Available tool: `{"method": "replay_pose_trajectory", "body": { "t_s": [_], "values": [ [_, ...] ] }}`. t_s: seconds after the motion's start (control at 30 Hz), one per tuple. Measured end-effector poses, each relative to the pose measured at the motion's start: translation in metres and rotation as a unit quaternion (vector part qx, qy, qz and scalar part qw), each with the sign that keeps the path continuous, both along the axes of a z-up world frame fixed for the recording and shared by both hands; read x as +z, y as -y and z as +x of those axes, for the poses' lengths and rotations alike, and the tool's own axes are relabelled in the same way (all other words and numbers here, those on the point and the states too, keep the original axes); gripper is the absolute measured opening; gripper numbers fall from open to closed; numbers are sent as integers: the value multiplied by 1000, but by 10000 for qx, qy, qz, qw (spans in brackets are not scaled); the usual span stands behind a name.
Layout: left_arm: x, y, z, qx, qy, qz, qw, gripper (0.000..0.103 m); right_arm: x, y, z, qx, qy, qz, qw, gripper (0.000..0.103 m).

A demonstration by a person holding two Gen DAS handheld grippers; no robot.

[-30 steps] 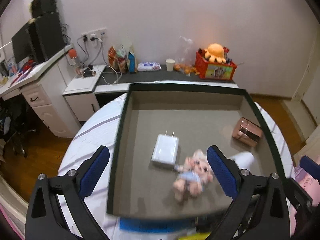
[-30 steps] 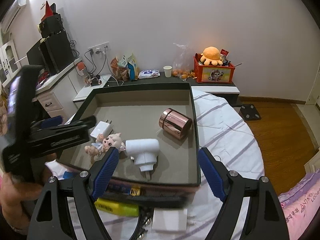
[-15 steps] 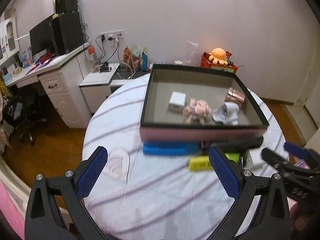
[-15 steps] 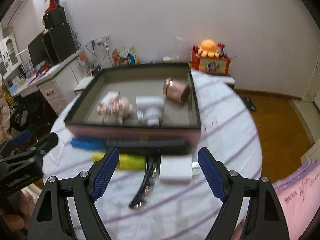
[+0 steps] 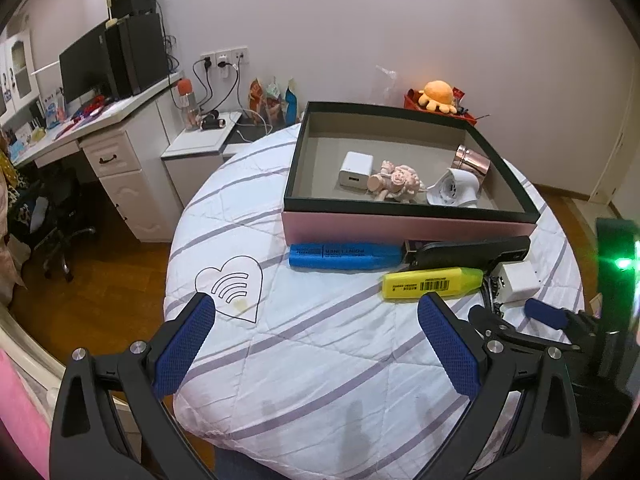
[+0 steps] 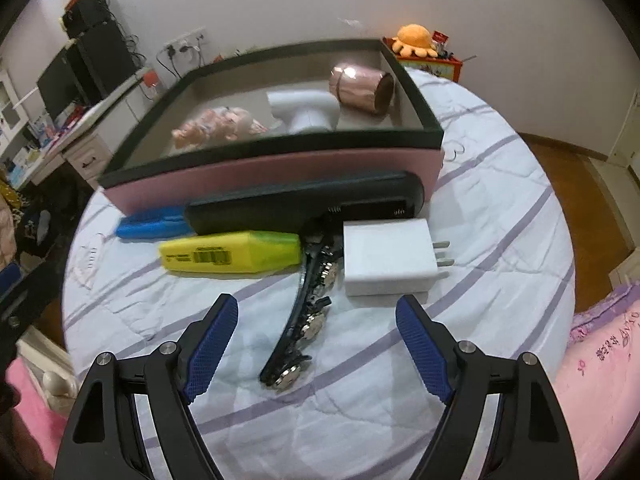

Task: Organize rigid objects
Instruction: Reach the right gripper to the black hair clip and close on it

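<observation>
Hovering over the bare striped tablecloth [image 5: 320, 360] at the lower left of its own view, the left gripper [image 5: 316, 344] has pulled back from above the box [image 5: 400, 226] and now hangs with its fingers spread wide and nothing between them. A second ago it sat right over the doll [image 5: 396, 180]; that doll now lies in the box at upper centre beside a small white charger [image 5: 355, 170], a white plug adapter [image 5: 456, 188] and a copper tin [image 5: 474, 160]. Just in front of the box lie a blue marker [image 5: 344, 256], a black remote [image 5: 468, 250] and a yellow highlighter [image 5: 432, 283]. Further right, the right gripper [image 6: 316, 334] has dropped low toward the table, its jaws closing slightly but gripping nothing, with a black beaded hair clip [image 6: 310, 312] between the tips and a white charger [image 6: 386, 258] just beyond. So one more item seems stored, and the hair clip looks like the next pick.
</observation>
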State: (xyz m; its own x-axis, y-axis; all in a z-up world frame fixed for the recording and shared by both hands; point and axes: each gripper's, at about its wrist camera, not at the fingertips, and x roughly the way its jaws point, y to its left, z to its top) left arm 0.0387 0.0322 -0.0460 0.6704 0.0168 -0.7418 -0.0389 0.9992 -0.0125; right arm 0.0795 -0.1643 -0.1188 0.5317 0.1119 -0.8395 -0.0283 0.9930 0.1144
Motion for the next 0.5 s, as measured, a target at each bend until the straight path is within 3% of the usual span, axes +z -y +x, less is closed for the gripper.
{"method": "replay_pose_trajectory", "body": {
  "t_s": [0.17,0.23,0.3,0.37,0.5],
  "values": [
    [-8,-1,6,11,-127,-38,9999,102,-12,-11,3,-58,35,-434,9990,64],
    [-11,-1,7,-3,-158,-54,9999,102,-11,-13,2,-69,75,-545,9985,52],
    [-13,-1,8,-10,-171,-58,9998,102,-9,-12,0,-88,116,-574,9982,29],
    [-14,0,9,-21,-192,-72,9998,102,-7,-10,-2,-41,113,-543,9985,19],
    [-16,1,9,-36,-210,-70,9997,102,-6,-8,-9,46,97,-464,9989,18]
  ]
}}
